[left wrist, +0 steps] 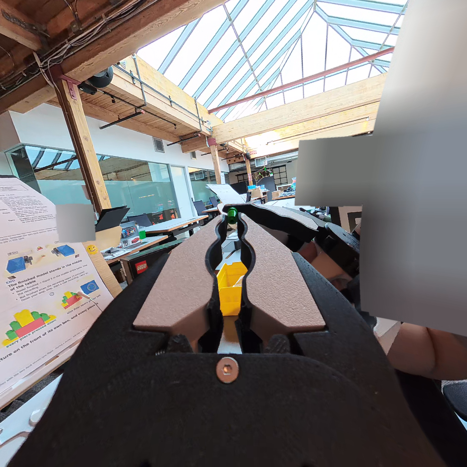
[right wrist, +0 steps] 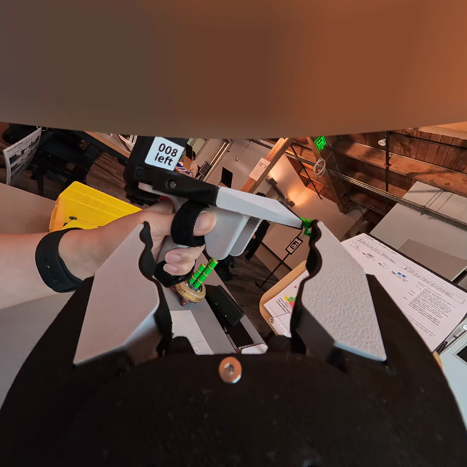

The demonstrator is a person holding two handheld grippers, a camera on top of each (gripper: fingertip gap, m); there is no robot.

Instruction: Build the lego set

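Note:
My left gripper (left wrist: pixel 231 223) is raised in the air and shut on a small green peg (left wrist: pixel 231 213) at its tips. In the right wrist view a hand holds it (right wrist: pixel 300 222), with the green peg (right wrist: pixel 307 225) at its tip. My right gripper (right wrist: pixel 230 225) is open wide. Its right fingertip (right wrist: pixel 316 227) touches the peg, and the same finger (left wrist: pixel 273 217) reaches in from the right in the left wrist view. A partly built model (right wrist: pixel 199 280), bright green stalks on a gold and brown round base, stands on the table below.
A yellow bin stands on the table (right wrist: pixel 88 202) and shows between my left fingers (left wrist: pixel 230 285). Printed instruction sheets stand on boards (left wrist: pixel 38 278) (right wrist: pixel 404 285). A black box (left wrist: pixel 144 265) and a black device (right wrist: pixel 225 305) lie beyond the table.

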